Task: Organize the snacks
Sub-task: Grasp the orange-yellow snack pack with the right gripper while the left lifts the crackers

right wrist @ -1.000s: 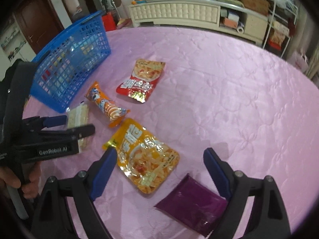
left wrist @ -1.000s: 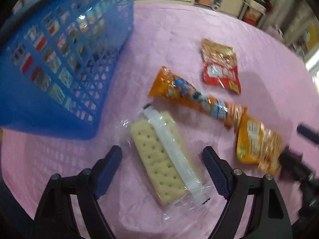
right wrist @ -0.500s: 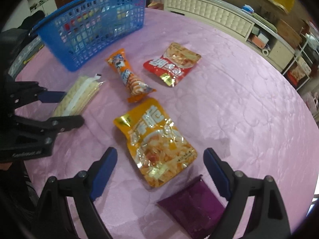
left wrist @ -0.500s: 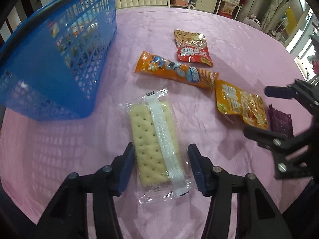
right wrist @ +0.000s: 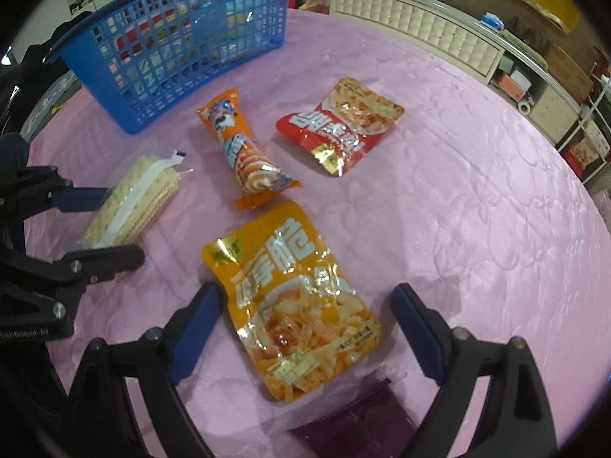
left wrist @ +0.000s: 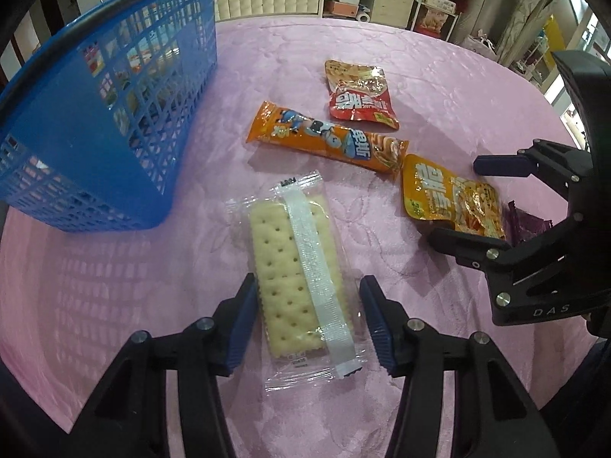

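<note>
A clear-wrapped cracker pack (left wrist: 299, 271) lies on the pink tablecloth, its near end between the pads of my left gripper (left wrist: 307, 318), which touch or nearly touch its wrapper. The pack also shows in the right wrist view (right wrist: 133, 202). My right gripper (right wrist: 305, 328) is open around the near half of a yellow snack bag (right wrist: 294, 297). An orange tube snack (right wrist: 240, 152), a red snack bag (right wrist: 340, 126) and a purple packet (right wrist: 355, 416) lie nearby. A blue basket (left wrist: 95, 122) stands at the left.
The round table is covered with pink quilted cloth (right wrist: 477, 191). A white cabinet (right wrist: 416, 23) and shelves stand beyond the table's far edge. The right gripper's body (left wrist: 534, 229) is at the right of the left wrist view.
My left gripper has narrowed around the cracker pack's near end. My right gripper has moved forward, so its open jaws now straddle the yellow bag.
</note>
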Tool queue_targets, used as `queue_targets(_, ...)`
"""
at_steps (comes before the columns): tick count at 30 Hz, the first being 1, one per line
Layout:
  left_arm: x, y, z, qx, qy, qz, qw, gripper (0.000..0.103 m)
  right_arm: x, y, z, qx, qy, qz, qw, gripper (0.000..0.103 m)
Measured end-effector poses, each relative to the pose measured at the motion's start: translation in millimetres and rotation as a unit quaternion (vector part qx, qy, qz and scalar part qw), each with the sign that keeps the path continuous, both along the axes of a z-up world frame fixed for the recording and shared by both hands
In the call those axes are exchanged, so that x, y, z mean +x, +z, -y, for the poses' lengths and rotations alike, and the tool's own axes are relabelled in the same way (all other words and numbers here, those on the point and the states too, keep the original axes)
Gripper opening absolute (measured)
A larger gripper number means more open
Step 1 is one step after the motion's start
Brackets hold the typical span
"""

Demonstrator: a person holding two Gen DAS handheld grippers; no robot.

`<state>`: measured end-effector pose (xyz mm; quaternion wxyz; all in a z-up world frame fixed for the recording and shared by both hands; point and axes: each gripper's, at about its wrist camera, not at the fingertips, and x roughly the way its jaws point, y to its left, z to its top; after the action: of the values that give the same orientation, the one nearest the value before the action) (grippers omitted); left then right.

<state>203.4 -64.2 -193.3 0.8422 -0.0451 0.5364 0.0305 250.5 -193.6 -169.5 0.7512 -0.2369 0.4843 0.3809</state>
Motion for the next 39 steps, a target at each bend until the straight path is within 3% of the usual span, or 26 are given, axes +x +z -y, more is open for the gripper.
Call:
queue_targets(9, -4.7, 1.7, 9.7, 0.014, -0.003, 0.012, 0.9998, 0.051, 1.1, -0.5, -5.3, 0.022, 0.001, 0.015, 1.000, 0.088)
queue_targets(13, -5.1, 1.6, 9.7, 0.016, -0.003, 0.016, 0.9997, 0.051, -8.1, 3.4, -8.6, 0.027, 0.029, 0.018, 0.999, 0.068)
queue_targets(16, -3.7, 0.3, 8.9, 0.014, -0.002, 0.016, 0.9998, 0.051, -8.9, 5.0, -9.5, 0.026, 0.033, 0.010, 0.999, 0.062)
queue_targets(21, -4.7, 1.2, 8.3, 0.015, -0.002, 0.016, 0.9998, 0.051, -13.6, 9.2, -7.2, 0.048, 0.019, -0.016, 0.999, 0.032)
queue_targets(25, -7.3, 2.3, 6.1, 0.006, -0.001, 0.014, 0.9999, 0.046, -14.9, 9.6, -4.6, 0.066, -0.016, -0.028, 0.997, 0.026)
queue_targets(29, -16.0, 7.4, -1.0, -0.014, -0.002, 0.017, 0.9998, 0.044, -28.1, 18.2, -9.7, 0.048, -0.029, 0.006, 0.998, 0.015)
queue_targets(39, -52.0, 58.7, -12.2, -0.027, -0.020, 0.075, 0.9966, 0.044, -61.3, 59.9, -1.6, 0.080, -0.084, 0.010, 0.993, 0.007)
